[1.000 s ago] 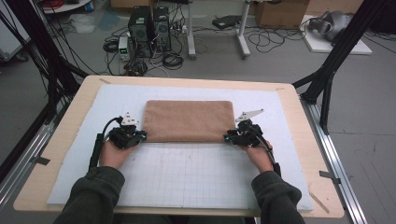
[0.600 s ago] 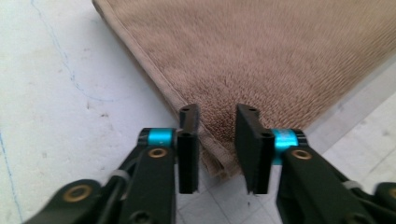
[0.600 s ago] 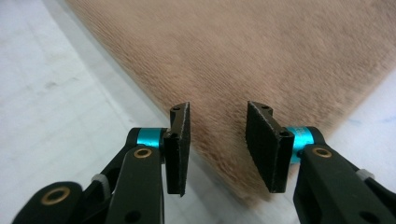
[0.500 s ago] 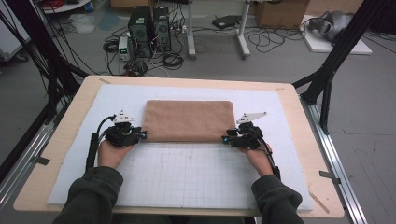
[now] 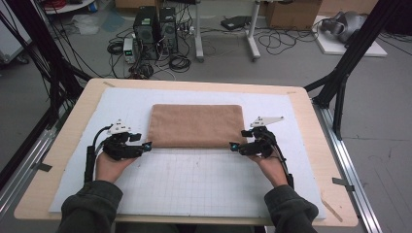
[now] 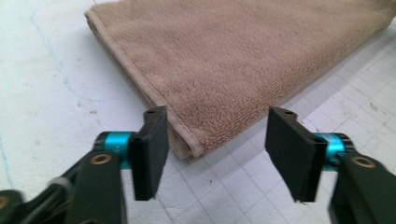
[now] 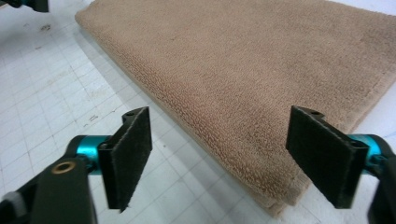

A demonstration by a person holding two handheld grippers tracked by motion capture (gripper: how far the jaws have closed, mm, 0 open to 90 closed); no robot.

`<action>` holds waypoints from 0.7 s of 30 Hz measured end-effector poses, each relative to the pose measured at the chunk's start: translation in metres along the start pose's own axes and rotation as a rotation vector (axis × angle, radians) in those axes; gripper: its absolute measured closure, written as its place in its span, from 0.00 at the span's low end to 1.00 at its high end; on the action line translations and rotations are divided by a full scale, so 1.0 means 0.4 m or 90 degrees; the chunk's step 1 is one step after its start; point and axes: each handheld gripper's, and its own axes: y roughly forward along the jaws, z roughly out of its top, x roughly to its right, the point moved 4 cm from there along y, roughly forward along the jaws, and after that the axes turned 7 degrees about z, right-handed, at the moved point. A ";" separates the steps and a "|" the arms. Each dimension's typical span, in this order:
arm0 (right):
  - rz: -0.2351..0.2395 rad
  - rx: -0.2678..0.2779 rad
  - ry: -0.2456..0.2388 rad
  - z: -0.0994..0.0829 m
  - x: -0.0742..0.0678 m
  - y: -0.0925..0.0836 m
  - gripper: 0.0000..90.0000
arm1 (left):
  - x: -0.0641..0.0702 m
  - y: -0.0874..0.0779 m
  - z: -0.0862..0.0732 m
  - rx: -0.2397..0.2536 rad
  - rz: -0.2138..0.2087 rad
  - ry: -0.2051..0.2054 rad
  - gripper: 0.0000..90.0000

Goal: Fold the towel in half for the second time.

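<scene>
- Left claw (image 5: 145,144) sits at the near-left corner of the folded brown towel (image 5: 197,125), its jaws spread and just opened wider; in the left gripper view (image 6: 212,154) the corner lies ahead of the pads, with nothing pinched.
- Right claw (image 5: 234,145) mirrors it at the near-right corner, jaws likewise just opened and standing wide; in the right gripper view (image 7: 229,156) the towel's corner lies between the pads, but they are clear of the cloth.
- That towel lies flat in the middle of the white gridded mat (image 5: 194,179) on the desk (image 5: 301,97), long side toward me, already doubled over.
- I judge the step to be a release after a fold: both corners are let go and the cloth rests on its own.
- Next I would either draw both claws back or shift them to fresh corners for another fold; that calls for pads low against the mat to catch all layers.
- From the high view I get the whole towel's outline and both hands; the left gripper view alone shows the stacked hemmed edges (image 6: 187,140) at the corner, telling me the layers line up.
</scene>
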 end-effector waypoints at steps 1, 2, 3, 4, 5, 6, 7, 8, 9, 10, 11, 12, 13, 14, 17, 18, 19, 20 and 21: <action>0.003 0.000 0.002 0.000 -0.001 -0.001 0.22 | 0.001 -0.002 0.001 0.001 0.000 0.002 0.40; 0.001 0.004 -0.002 0.001 -0.001 -0.002 0.21 | 0.002 -0.004 0.001 0.002 0.001 0.003 0.39; -0.002 0.002 -0.004 0.001 -0.002 -0.003 0.20 | 0.003 -0.006 0.001 0.001 0.001 0.001 0.36; -0.003 0.003 -0.003 0.000 -0.002 -0.003 0.20 | 0.004 -0.007 0.001 0.004 0.000 -0.002 0.35; 0.000 0.004 0.000 0.000 -0.003 -0.004 0.19 | 0.005 -0.009 0.000 0.005 -0.001 -0.001 0.33; 0.000 0.004 -0.002 -0.001 -0.004 -0.004 0.19 | 0.006 -0.010 -0.002 0.005 0.000 0.001 0.32; -0.001 0.004 -0.005 -0.001 -0.004 -0.004 0.18 | 0.006 -0.012 -0.004 0.002 0.002 0.003 0.31; 0.000 0.005 -0.008 -0.001 -0.005 -0.004 0.18 | 0.005 -0.013 -0.005 0.003 0.002 0.002 0.30; -0.001 0.004 -0.009 -0.001 -0.007 -0.003 0.18 | 0.004 -0.014 -0.007 0.004 0.000 0.000 0.29; -0.002 0.002 -0.014 -0.001 -0.009 -0.003 0.17 | 0.003 -0.015 -0.008 0.002 0.002 0.003 0.29; -0.005 0.001 -0.017 0.000 -0.010 -0.003 0.17 | 0.002 -0.017 -0.010 0.002 0.003 0.001 0.29; -0.005 -0.001 -0.021 0.000 -0.011 -0.002 0.17 | 0.001 -0.018 -0.011 0.004 0.004 -0.004 0.28; -0.005 -0.002 -0.019 0.000 -0.012 -0.003 0.17 | 0.000 -0.020 -0.012 0.004 0.004 0.000 0.27; -0.008 -0.001 -0.022 0.000 -0.013 -0.003 0.17 | 0.001 -0.021 -0.014 0.006 0.004 -0.003 0.27; -0.010 -0.002 -0.028 0.000 -0.017 -0.006 0.17 | 0.001 -0.025 -0.019 0.006 0.004 0.001 0.26; -0.011 -0.002 -0.030 -0.001 -0.018 -0.007 0.17 | 0.002 -0.026 -0.021 0.006 0.004 -0.002 0.25; -0.010 -0.002 -0.029 -0.001 -0.020 -0.008 0.17 | 0.002 -0.027 -0.023 0.003 0.005 -0.001 0.24; -0.011 -0.002 -0.030 -0.001 -0.022 -0.010 0.17 | 0.002 -0.027 -0.025 0.003 0.005 -0.006 0.22; -0.012 -0.004 -0.034 -0.001 -0.025 -0.011 0.17 | 0.002 -0.028 -0.026 0.001 -0.002 -0.009 0.20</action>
